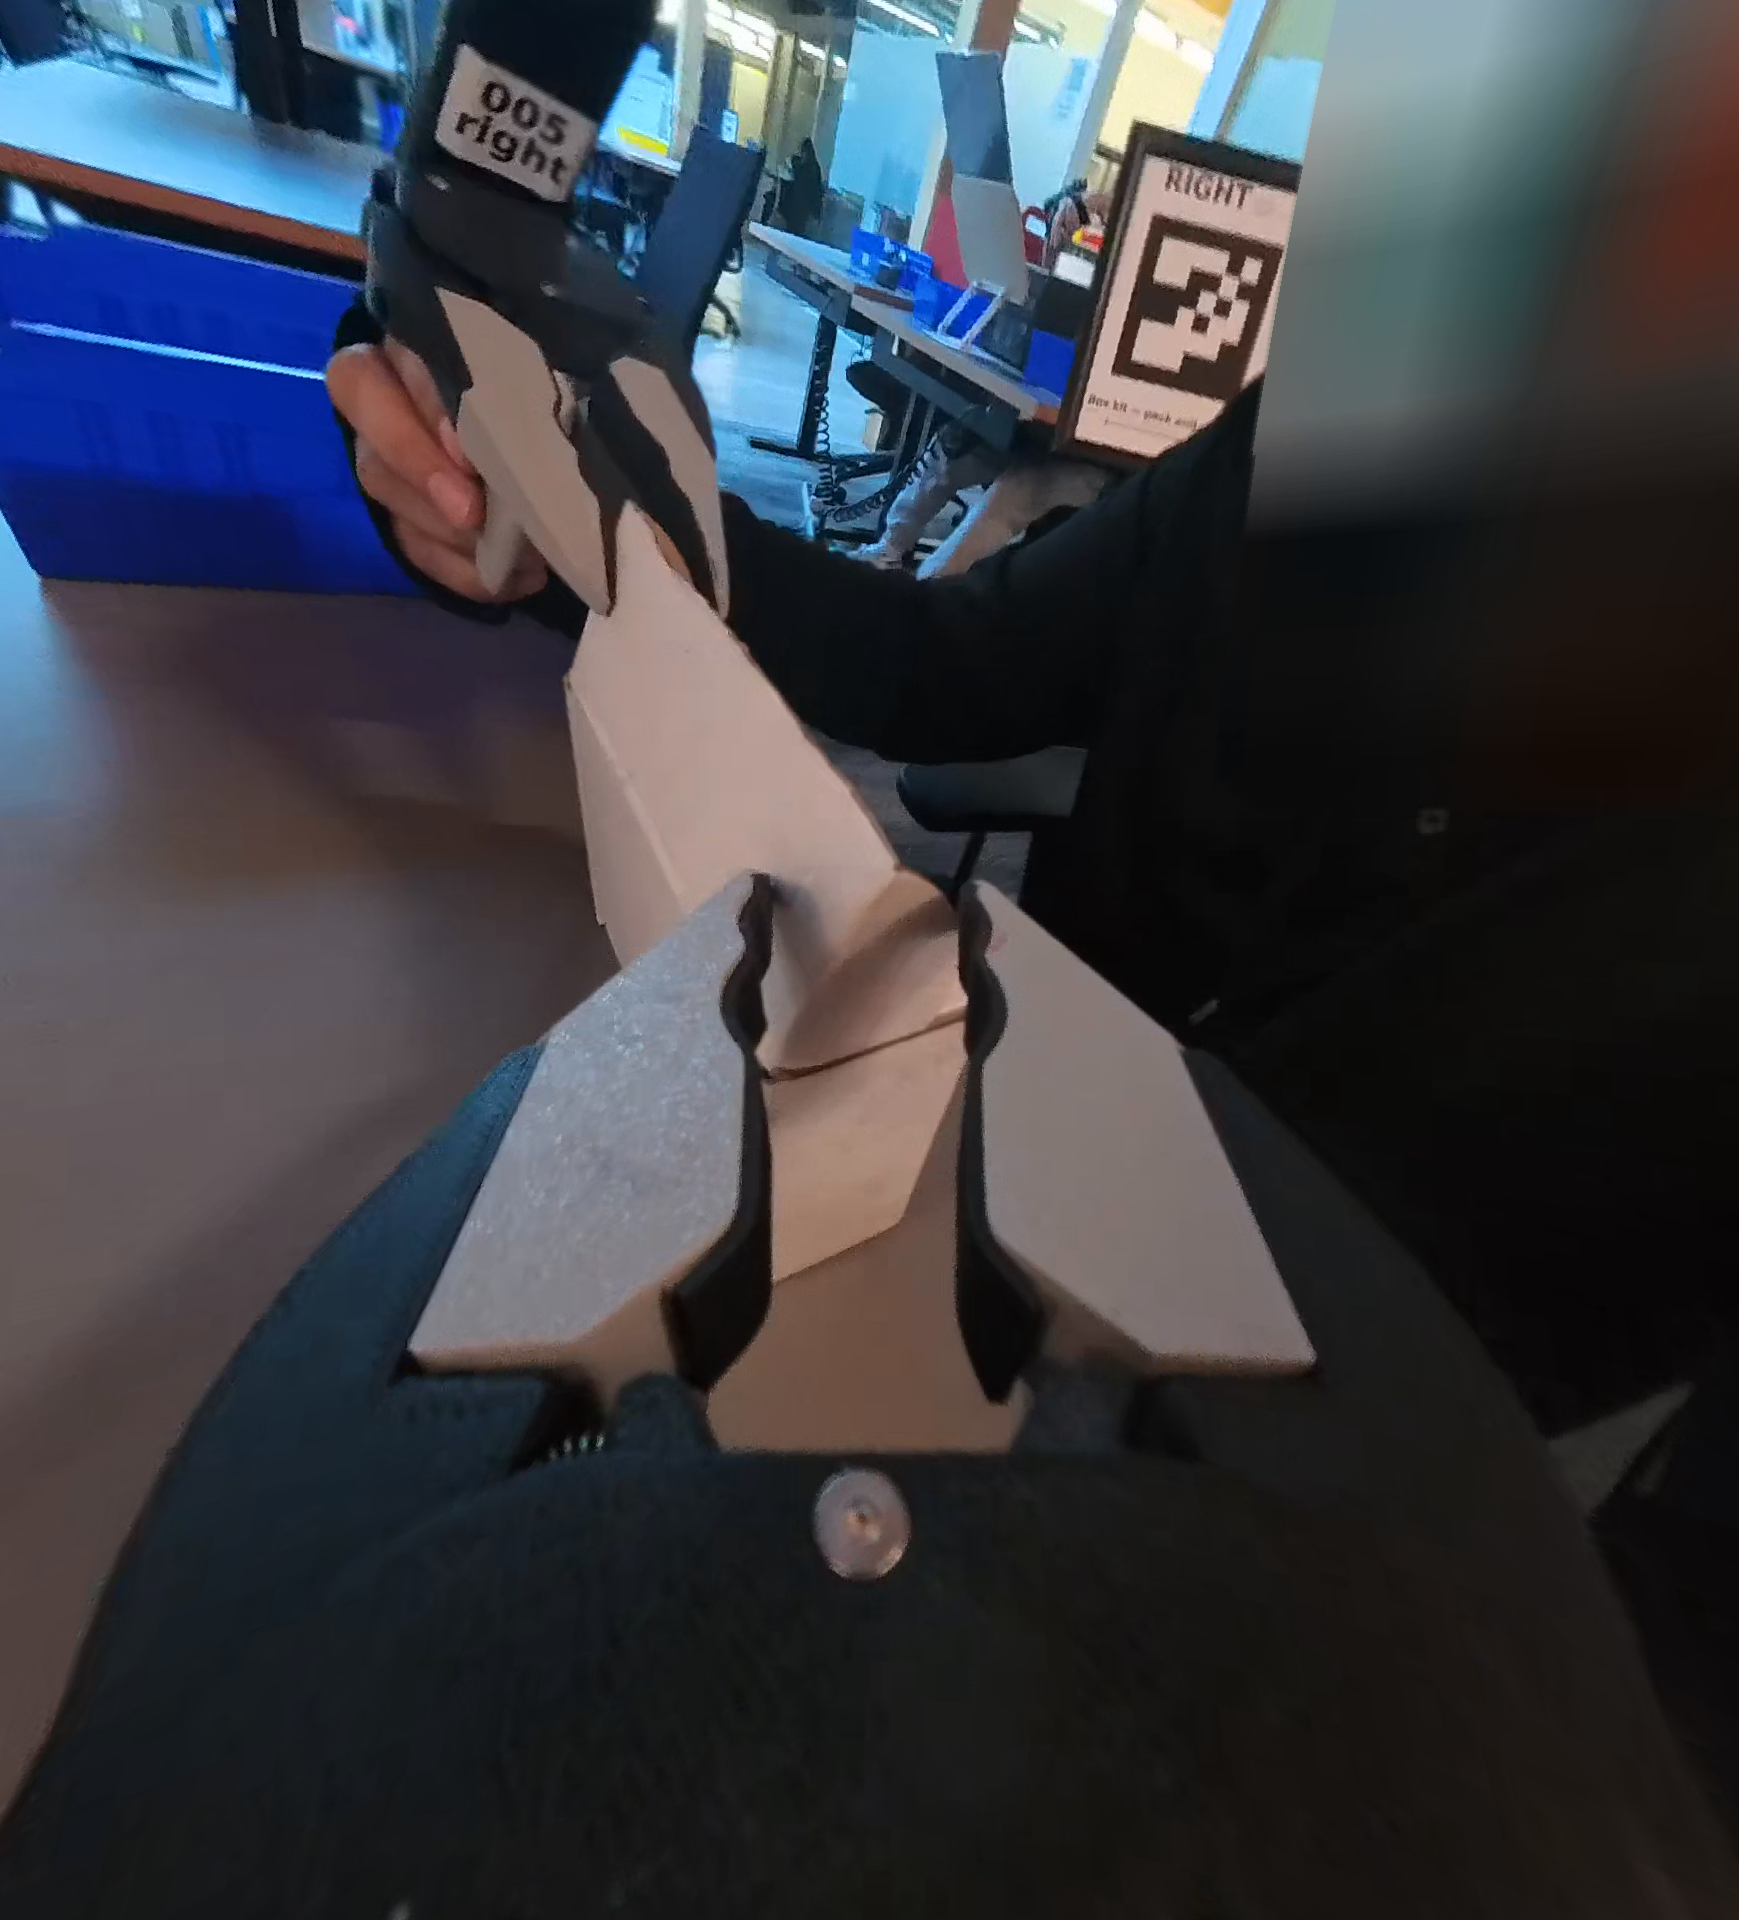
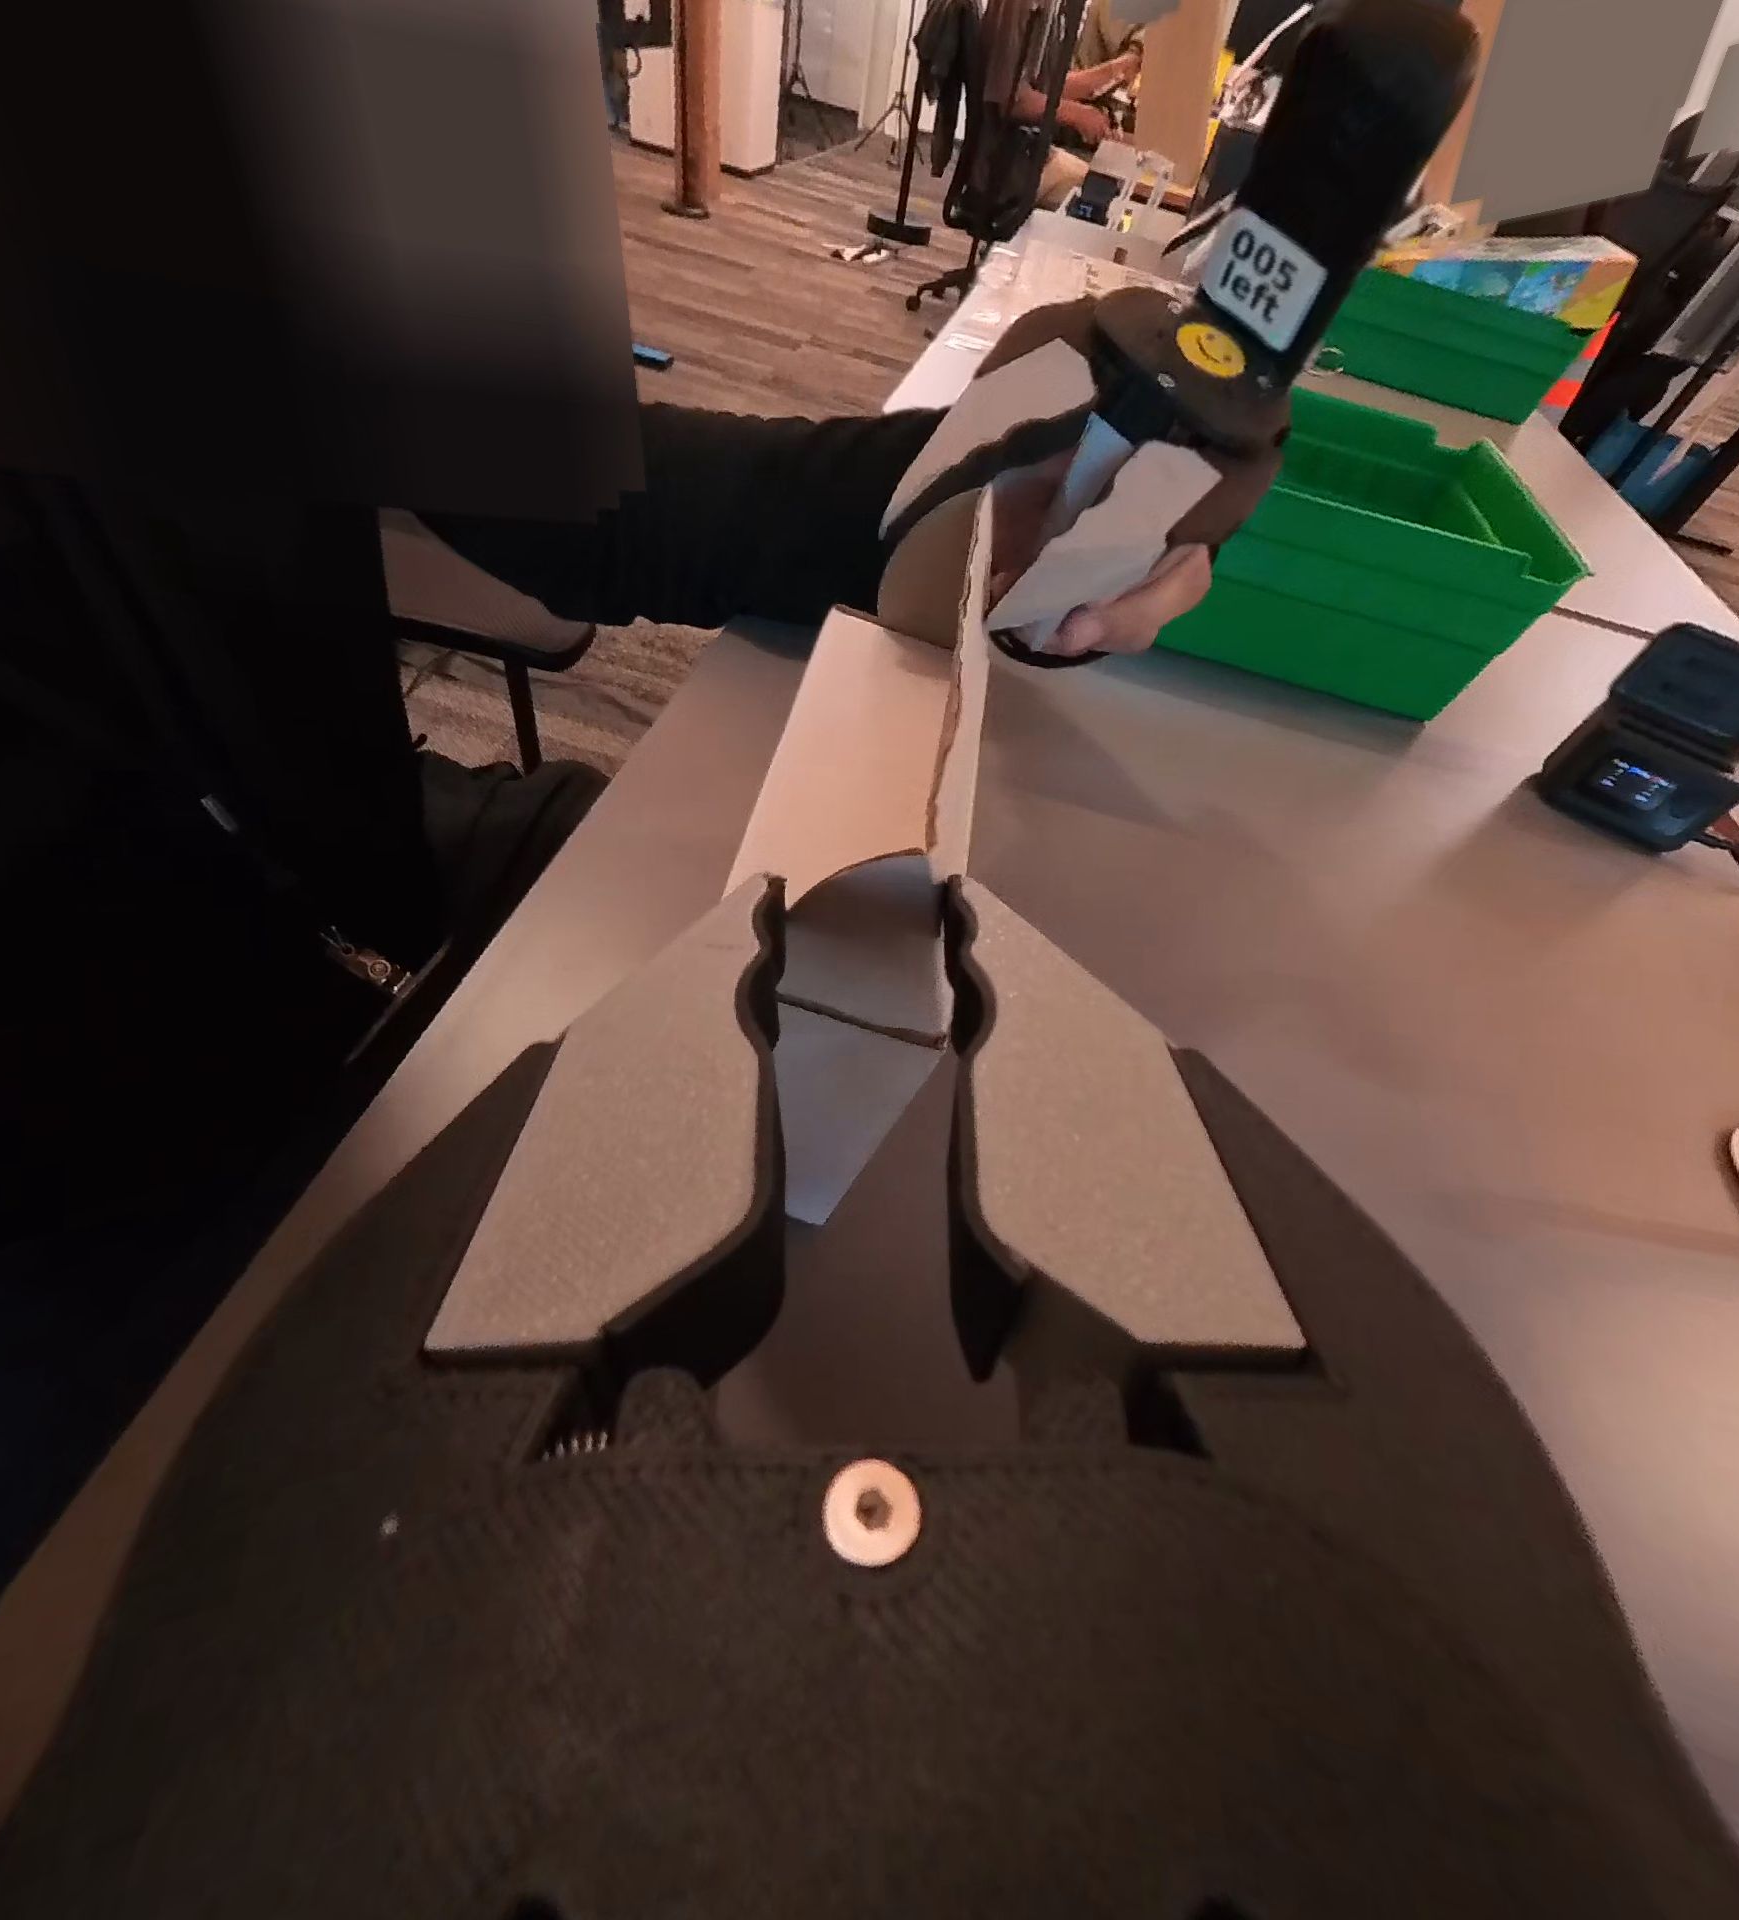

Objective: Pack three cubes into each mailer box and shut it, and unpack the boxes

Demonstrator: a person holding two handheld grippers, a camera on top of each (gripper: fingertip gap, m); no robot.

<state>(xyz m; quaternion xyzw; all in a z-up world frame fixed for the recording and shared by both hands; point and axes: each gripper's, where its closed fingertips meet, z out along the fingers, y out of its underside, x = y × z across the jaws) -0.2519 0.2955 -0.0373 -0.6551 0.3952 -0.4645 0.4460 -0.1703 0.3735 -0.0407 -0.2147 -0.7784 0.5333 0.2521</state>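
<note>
While each gripper pinches one end of the white mailer box (image 1: 709, 769), the box hangs between them above the table (image 1: 169, 935), its long axis running gripper to gripper. The left gripper (image 1: 865, 914) is closed on the near flap, as is the right gripper (image 2: 860, 914) on its end. Only the left wrist view shows the blue bin (image 1: 138, 416); only the right shows the green bins (image 2: 1364, 582) and a small black device (image 2: 1675, 748).

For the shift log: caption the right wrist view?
Both grippers, right and left, straddle opposite ends of a mailer box at the table edge.
</note>
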